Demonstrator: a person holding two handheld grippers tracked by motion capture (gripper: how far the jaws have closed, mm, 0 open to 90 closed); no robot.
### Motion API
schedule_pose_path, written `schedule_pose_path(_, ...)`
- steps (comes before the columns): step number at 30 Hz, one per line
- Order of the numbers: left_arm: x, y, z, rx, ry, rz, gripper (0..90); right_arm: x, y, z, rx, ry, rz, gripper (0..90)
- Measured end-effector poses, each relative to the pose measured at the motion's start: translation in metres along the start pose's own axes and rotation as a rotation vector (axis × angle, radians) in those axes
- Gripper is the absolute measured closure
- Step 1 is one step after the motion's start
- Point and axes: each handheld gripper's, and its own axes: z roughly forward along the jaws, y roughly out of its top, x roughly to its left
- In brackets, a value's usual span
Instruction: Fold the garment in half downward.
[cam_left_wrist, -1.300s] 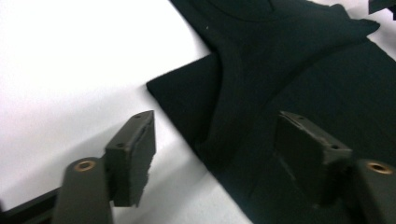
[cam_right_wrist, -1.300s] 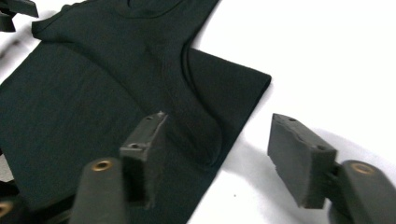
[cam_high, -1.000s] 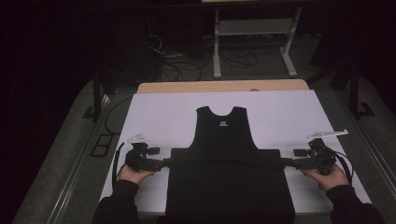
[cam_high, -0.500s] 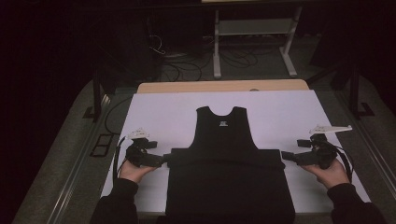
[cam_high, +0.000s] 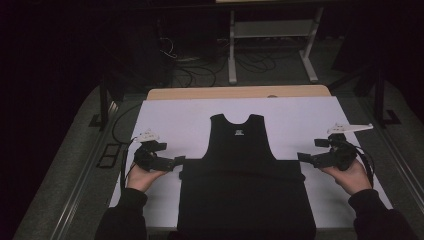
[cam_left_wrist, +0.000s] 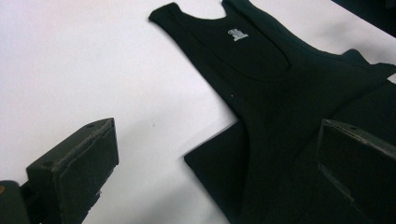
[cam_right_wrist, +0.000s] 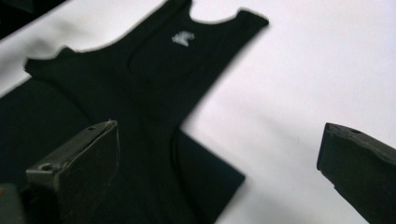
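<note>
Both tongs wide, just opened, nothing between: left tongs (cam_high: 179, 161), right tongs (cam_high: 301, 157). Best lifted clear sideways, sparing the folded black tank top (cam_high: 242, 170) on the desk (cam_high: 175, 117).

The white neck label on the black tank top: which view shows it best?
The left gripper view: the neck label is sharp on the tank top. The right gripper view shows it blurred; the high view shows it tiny.

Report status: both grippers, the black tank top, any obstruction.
Left gripper open, jaws just widened, at fold's left edge. Right gripper likewise, right edge. Tank top folded up, flat. No obstruction.
</note>
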Motion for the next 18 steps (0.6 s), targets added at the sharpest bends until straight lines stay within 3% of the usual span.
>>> schedule_pose_path(11,0.005,0.02,0.004,0.021,0.001,0.007,0.0,-0.003,0.019,0.007,0.014,-0.014,0.001,0.0)
schedule_pose_path(18,0.006,0.032,0.008,0.03,-0.029,0.019,0.0,-0.004,0.031,0.007,0.016,-0.016,-0.024,0.0)
